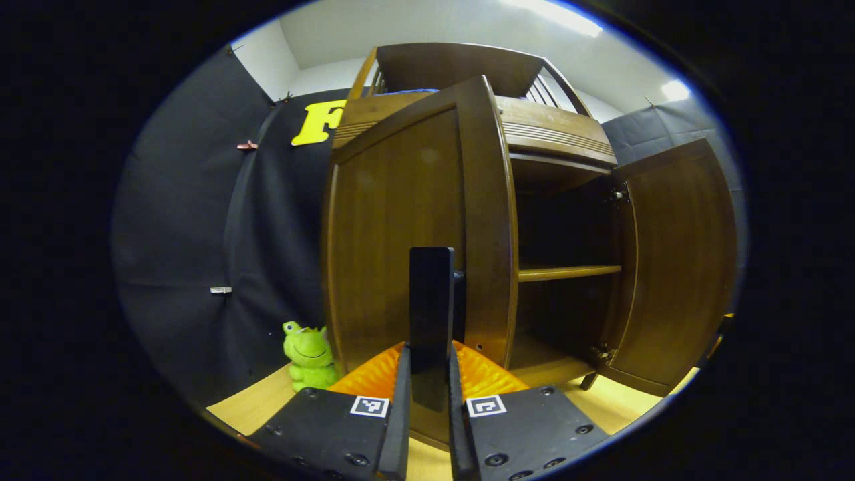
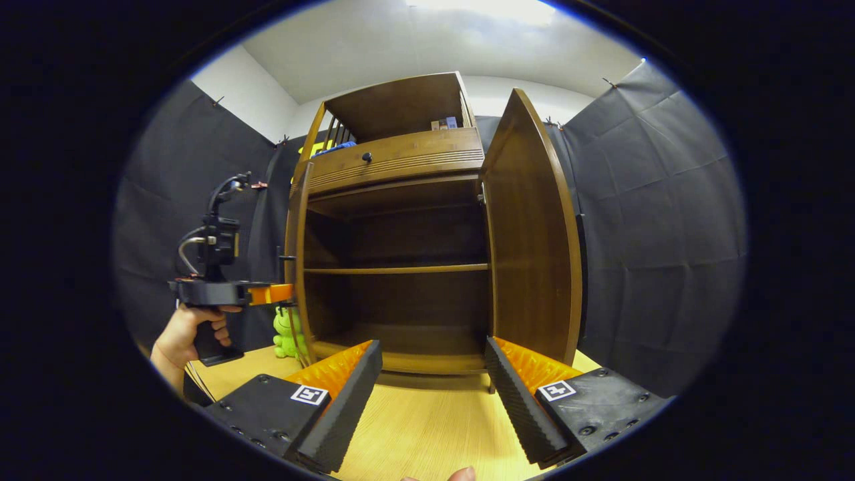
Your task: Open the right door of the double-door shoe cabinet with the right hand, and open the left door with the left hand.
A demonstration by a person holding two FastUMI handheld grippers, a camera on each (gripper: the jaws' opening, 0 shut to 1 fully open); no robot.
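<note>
The brown wooden shoe cabinet (image 2: 401, 160) stands with both doors swung out. In the left gripper view, my left gripper (image 1: 427, 384) is shut on the dark upright handle (image 1: 431, 294) of the left door (image 1: 394, 234), which stands well open. Beyond it the right door (image 1: 674, 267) hangs wide open. In the right gripper view, my right gripper (image 2: 434, 394) is open and holds nothing, a short way in front of the cabinet; the right door (image 2: 534, 254) is just right of it. A hand holds the left gripper (image 2: 284, 292) at the left door's edge (image 2: 297, 267).
Inside the cabinet a shelf (image 2: 397, 269) crosses bare compartments. A green frog plush (image 1: 308, 357) sits on the light wooden floor (image 2: 427, 427) by the cabinet's left side. A drawer with a knob (image 2: 366, 157) runs above the doors. Black cloth walls close in on both sides.
</note>
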